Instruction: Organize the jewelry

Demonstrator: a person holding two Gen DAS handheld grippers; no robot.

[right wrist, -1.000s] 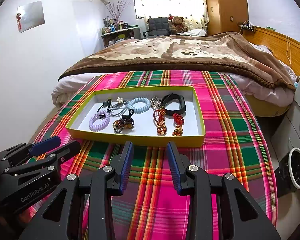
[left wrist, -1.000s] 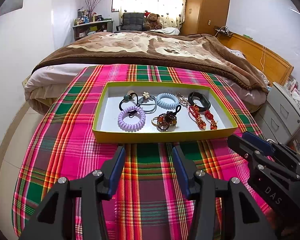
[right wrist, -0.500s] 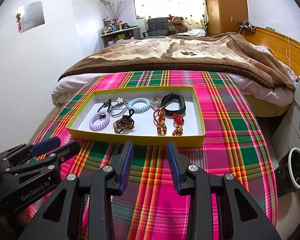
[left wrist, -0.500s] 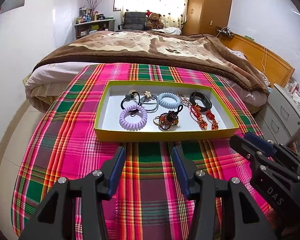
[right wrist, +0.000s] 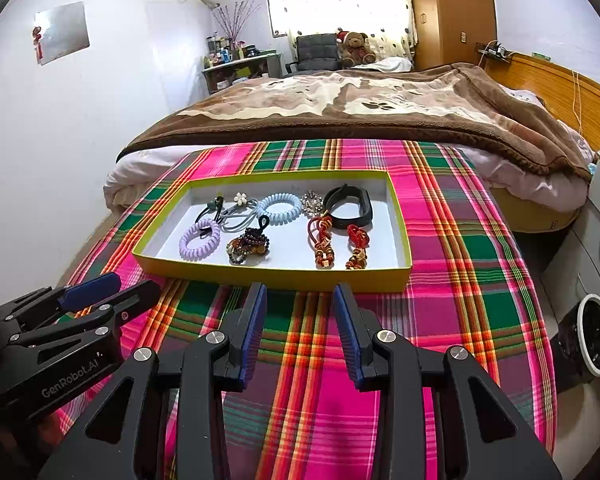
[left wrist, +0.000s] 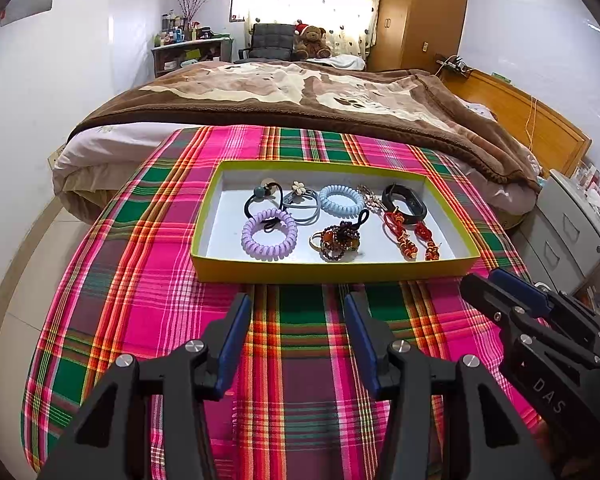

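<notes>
A shallow yellow-rimmed tray [left wrist: 332, 270] [right wrist: 268, 274] with a white floor lies on a plaid cloth. In it are a purple coil hair tie [left wrist: 269, 234] [right wrist: 200, 239], a light blue coil hair tie [left wrist: 342, 200] [right wrist: 280, 209], a dark beaded bracelet [left wrist: 338, 238] [right wrist: 249, 243], two red beaded charms [left wrist: 410, 236] [right wrist: 338, 242], a black band [left wrist: 404, 203] [right wrist: 350, 208] and other hair ties. My left gripper [left wrist: 296, 306] [right wrist: 112, 288] hovers open in front of the tray, holding nothing. My right gripper [right wrist: 300, 296] [left wrist: 484, 280] is open beside it, also holding nothing.
The plaid cloth [left wrist: 140, 280] covers a small table in front of a bed with a brown blanket [left wrist: 300, 96]. Grey drawers [left wrist: 572, 232] and a white-rimmed bin [right wrist: 596, 336] stand at the right. White wall and floor lie to the left.
</notes>
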